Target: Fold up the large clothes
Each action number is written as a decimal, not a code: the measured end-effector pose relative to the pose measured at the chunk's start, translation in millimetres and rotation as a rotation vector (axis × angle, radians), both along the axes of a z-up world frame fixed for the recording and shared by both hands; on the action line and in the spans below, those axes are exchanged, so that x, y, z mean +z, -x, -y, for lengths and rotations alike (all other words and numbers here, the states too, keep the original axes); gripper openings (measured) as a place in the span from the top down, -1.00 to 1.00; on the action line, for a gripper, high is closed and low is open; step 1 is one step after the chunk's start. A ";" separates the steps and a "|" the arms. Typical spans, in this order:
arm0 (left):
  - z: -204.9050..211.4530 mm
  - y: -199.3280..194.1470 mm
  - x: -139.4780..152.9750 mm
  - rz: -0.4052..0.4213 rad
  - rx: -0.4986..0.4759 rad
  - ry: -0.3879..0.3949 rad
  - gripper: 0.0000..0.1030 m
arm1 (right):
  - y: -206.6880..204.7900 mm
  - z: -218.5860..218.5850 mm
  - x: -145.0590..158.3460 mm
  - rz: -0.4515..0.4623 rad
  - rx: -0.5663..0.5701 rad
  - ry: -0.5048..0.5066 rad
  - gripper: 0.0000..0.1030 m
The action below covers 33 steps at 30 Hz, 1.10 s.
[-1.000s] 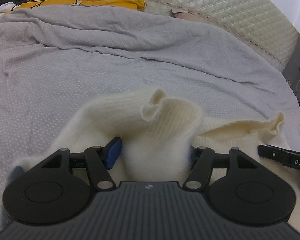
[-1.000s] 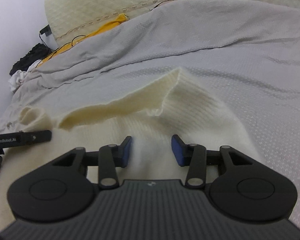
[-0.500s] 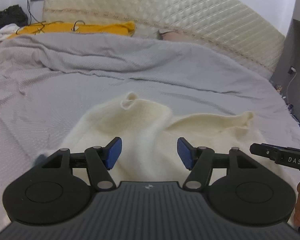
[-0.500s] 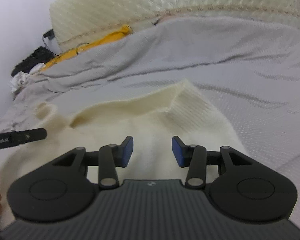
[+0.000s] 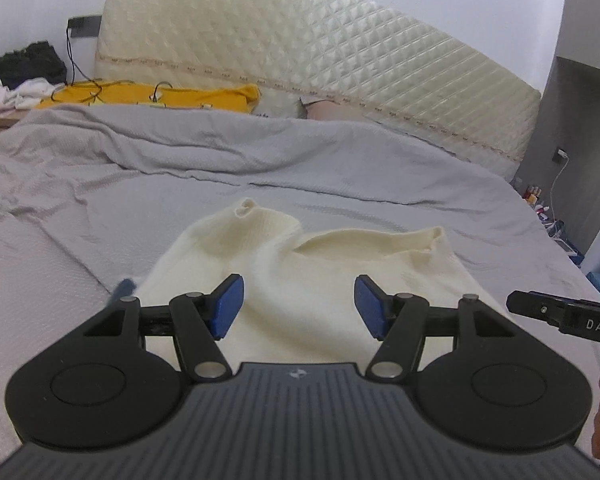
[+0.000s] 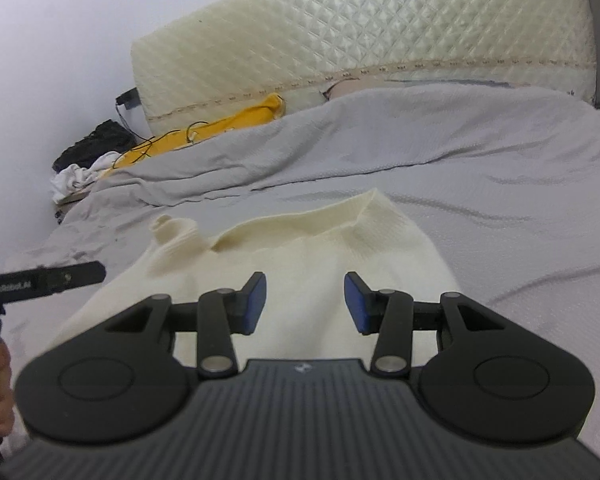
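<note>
left wrist: both grippers (image 5: 298, 306) (image 6: 305, 302) empty above seemingly folded cream sweater (image 5: 300, 264).

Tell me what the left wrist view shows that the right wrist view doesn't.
Only the left wrist view shows the left gripper open from behind, and small bottles beside the bed on the right. Only the right wrist view shows the right gripper open from behind. Both share the cream sweater lying on the grey bedspread, the yellow cloth and the quilted headboard.

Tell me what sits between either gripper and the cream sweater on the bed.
Nothing visible does. The left gripper and right gripper both hang open above the cream sweater, which lies alone on the grey bedspread.
</note>
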<state>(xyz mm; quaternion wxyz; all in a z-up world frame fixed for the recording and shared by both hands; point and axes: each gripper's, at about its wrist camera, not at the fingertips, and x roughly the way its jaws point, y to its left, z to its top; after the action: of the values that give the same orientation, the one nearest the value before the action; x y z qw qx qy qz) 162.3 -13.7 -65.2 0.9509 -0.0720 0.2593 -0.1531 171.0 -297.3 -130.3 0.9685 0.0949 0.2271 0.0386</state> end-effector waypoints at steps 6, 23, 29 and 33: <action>-16.7 10.8 -3.6 -0.011 0.062 -0.026 -0.31 | 21.8 7.9 2.0 -0.003 -0.034 0.017 0.10; -62.0 -89.3 -49.4 -0.134 0.227 -0.039 -0.31 | -48.4 79.5 -48.3 -0.120 -0.197 -0.132 -0.41; -51.1 -126.4 -70.9 -0.177 0.214 -0.097 -0.31 | -76.0 73.7 -57.4 -0.132 -0.153 -0.085 -0.41; -52.6 -145.0 -80.4 -0.199 0.226 -0.082 -0.31 | -95.2 71.6 -62.9 -0.139 -0.146 -0.042 -0.39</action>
<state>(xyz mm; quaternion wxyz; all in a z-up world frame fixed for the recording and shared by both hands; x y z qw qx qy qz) 307.2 38.9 -145.6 0.9337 -0.0766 0.3486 -0.0262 266.2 -368.9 -193.2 0.9484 0.1341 0.2852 -0.0337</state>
